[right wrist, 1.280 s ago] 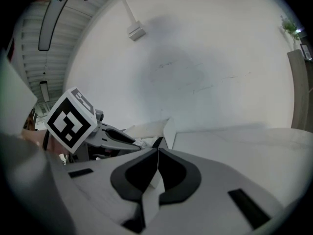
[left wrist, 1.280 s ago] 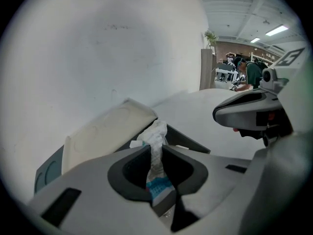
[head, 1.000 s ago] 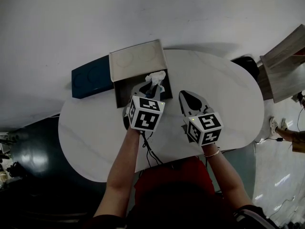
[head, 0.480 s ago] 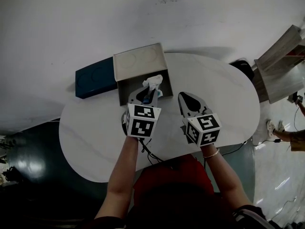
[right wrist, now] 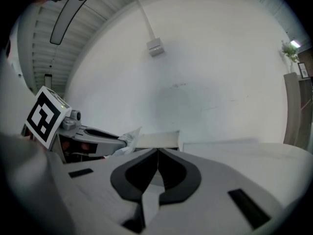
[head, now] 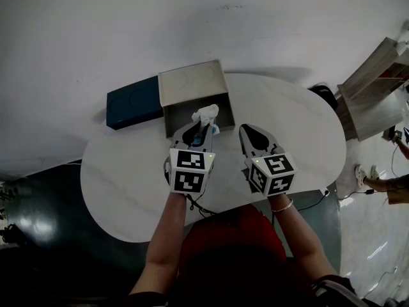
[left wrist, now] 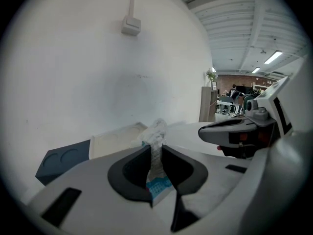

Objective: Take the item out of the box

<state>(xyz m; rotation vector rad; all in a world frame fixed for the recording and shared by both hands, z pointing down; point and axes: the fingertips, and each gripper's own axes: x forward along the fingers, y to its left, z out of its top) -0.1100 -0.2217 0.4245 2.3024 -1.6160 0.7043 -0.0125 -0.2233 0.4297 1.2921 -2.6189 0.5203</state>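
An open beige box (head: 190, 82) stands at the far side of the white round table (head: 307, 133). My left gripper (head: 204, 121) hovers over the box's near edge, shut on a crinkled plastic packet (head: 206, 113) with a blue printed patch. In the left gripper view the packet (left wrist: 157, 133) is pinched between the dark pads (left wrist: 128, 173) and sticks up beyond them, with the box (left wrist: 115, 140) behind. My right gripper (head: 251, 133) is to the right of the box, over bare table, shut and empty; its jaws (right wrist: 157, 165) meet with nothing between.
A dark blue lid (head: 134, 101) lies flat against the box's left side. A wooden shelf unit (head: 374, 88) stands off the table at the right. The table's rounded front edge is close to the person's body.
My left gripper has drawn back toward the person with the packet, from inside the box to over its near edge. The right gripper has barely moved.
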